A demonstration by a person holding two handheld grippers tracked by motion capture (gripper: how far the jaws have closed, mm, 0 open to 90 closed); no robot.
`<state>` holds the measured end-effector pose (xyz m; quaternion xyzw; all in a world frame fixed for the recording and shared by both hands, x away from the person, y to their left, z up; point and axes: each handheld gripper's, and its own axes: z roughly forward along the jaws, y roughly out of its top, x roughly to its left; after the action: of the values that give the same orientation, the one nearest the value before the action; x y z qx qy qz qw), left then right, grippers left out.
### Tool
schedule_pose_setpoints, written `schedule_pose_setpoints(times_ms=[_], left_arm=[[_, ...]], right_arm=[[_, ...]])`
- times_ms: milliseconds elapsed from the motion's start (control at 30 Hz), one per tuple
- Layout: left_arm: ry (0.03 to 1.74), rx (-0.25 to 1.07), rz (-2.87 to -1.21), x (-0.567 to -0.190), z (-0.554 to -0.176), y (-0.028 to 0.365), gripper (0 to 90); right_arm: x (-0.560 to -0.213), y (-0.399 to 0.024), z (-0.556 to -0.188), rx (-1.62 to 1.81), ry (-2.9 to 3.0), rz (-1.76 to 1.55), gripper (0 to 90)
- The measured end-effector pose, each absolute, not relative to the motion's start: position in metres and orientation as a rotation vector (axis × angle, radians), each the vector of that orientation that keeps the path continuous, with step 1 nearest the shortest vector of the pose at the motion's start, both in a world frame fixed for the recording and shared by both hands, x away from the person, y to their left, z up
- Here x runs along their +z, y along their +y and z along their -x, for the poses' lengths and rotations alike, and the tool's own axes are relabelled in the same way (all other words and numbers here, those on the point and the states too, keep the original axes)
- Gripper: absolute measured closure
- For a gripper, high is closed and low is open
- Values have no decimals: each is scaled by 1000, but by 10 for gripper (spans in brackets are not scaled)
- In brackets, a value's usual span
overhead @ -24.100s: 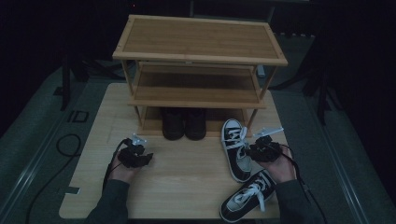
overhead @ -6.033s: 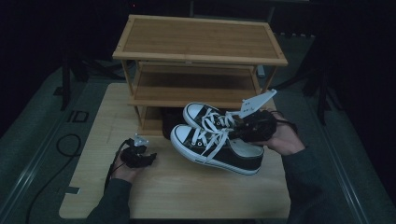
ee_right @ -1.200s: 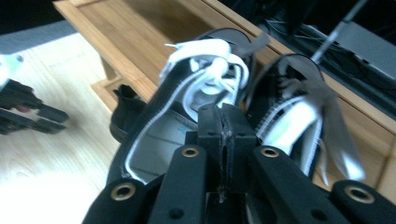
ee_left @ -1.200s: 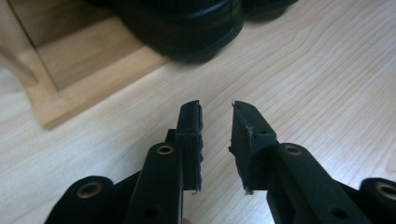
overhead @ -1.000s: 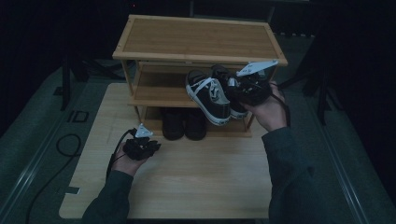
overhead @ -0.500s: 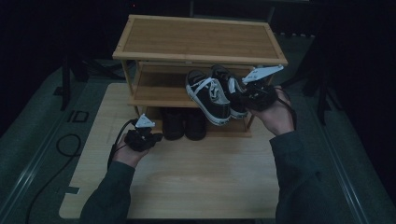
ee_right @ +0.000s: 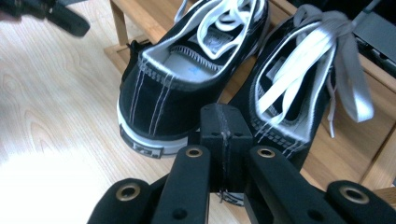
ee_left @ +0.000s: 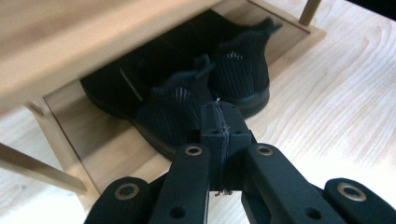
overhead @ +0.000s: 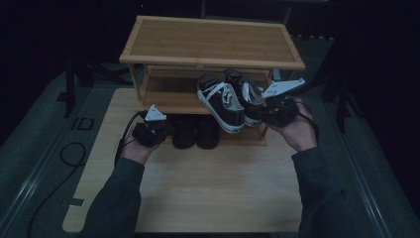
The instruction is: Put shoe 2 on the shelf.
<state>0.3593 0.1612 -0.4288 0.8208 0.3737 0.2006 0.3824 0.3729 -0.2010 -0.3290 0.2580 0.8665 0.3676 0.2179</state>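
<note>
A pair of black-and-white sneakers point(overhead: 221, 102) point(ee_right: 186, 77) lies on the middle shelf of the wooden shoe rack point(overhead: 213, 42), heels jutting over the shelf's front edge. My right gripper point(overhead: 270, 109) point(ee_right: 219, 122) is shut with nothing between its jaws, its tips right behind the heels of the two sneakers. A pair of black shoes point(overhead: 195, 133) point(ee_left: 201, 88) stands on the bottom shelf. My left gripper point(overhead: 151, 128) point(ee_left: 219, 116) hovers just left of them; its jaws have just closed and are shut on nothing.
The rack stands at the far side of a light wooden table point(overhead: 218, 188). Its top shelf is bare. A black cable point(overhead: 69, 153) loops on the grey floor left of the table. Darkness surrounds the table.
My left gripper has risen toward the rack beside the black shoes. My right gripper has drawn back a little from the sneakers, which stay on the middle shelf.
</note>
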Motion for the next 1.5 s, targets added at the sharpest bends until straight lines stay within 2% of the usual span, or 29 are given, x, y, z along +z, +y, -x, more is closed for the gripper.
schedule_pose_setpoints(times_ms=[533, 800, 867, 1500], left_arm=[[932, 576, -2092, -398, -386, 143, 900], [936, 561, -2088, -391, -404, 138, 900], [938, 604, -2099, -387, -404, 134, 896], [999, 615, -2108, -391, -432, 129, 883]], right_arm=[[-354, -201, -366, 995, 2444, -702, 886], [-368, -202, -363, 974, 2477, -687, 887], [-370, -201, -362, 975, 2486, -682, 886], [-374, -194, -351, 1007, 2509, -617, 885]])
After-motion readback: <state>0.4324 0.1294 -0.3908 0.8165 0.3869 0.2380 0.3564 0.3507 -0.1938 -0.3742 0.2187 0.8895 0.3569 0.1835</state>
